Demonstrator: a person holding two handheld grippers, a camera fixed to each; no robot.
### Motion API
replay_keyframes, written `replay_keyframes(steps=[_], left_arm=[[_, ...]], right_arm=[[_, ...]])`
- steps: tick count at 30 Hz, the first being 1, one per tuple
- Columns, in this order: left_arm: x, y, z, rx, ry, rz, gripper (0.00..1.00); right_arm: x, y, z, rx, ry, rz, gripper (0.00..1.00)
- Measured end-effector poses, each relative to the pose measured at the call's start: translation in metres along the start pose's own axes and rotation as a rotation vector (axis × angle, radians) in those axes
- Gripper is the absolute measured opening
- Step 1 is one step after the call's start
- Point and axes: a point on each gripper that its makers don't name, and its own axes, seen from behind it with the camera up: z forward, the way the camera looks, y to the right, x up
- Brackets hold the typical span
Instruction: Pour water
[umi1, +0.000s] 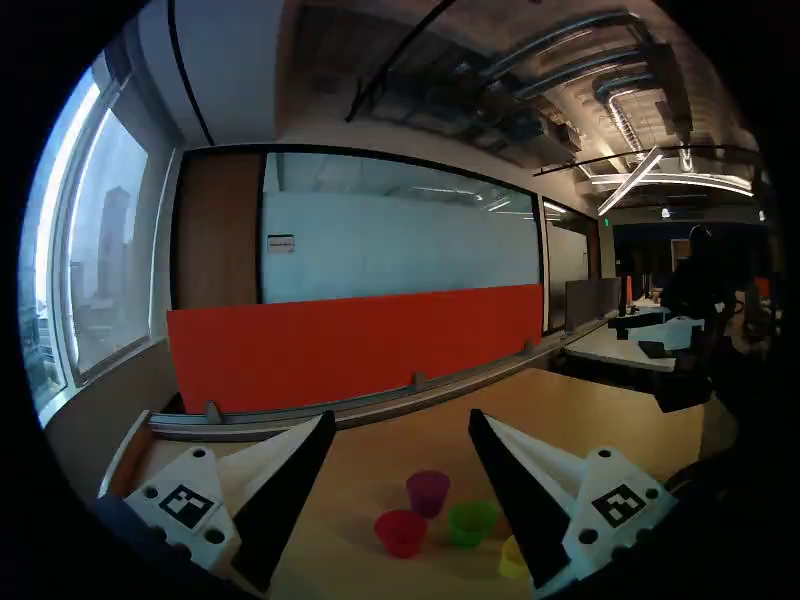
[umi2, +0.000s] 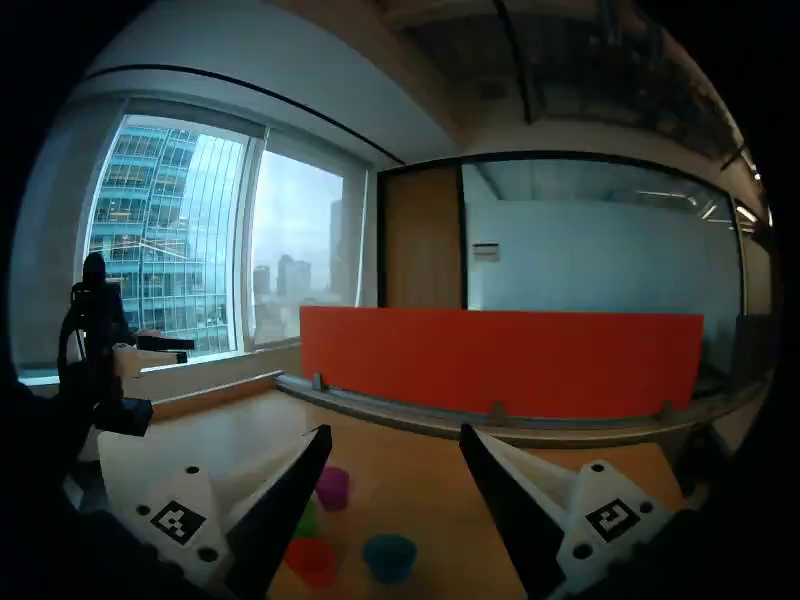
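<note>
Wooden worktop (umi1: 600, 405) spans the lower frame, with an orange partition (umi1: 350, 345) across the middle behind it. The left gripper (umi1: 400, 414) and right gripper (umi2: 393, 430) both gape wide, gripping and touching nothing. At bottom centre stand the purple cup (umi1: 428, 492), red cup (umi1: 401, 531) and green cup (umi1: 471, 522); the blue cup (umi2: 389, 556) is at the right gripper view's bottom centre.
</note>
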Motion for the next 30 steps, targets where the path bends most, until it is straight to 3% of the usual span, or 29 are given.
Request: replay_keyframes(steps=[18,30], left_arm=[[-0.012,0.022,0.002,-0.133,-0.048,-0.017,0.99],[-0.038,0.034,0.014,-0.223,-0.108,0.025,0.99]], right_arm=[[-0.011,-0.017,0.004,0.098,-0.088,-0.056,0.99],[-0.039,-0.024,0.007,0.154,-0.183,-0.118,0.99]])
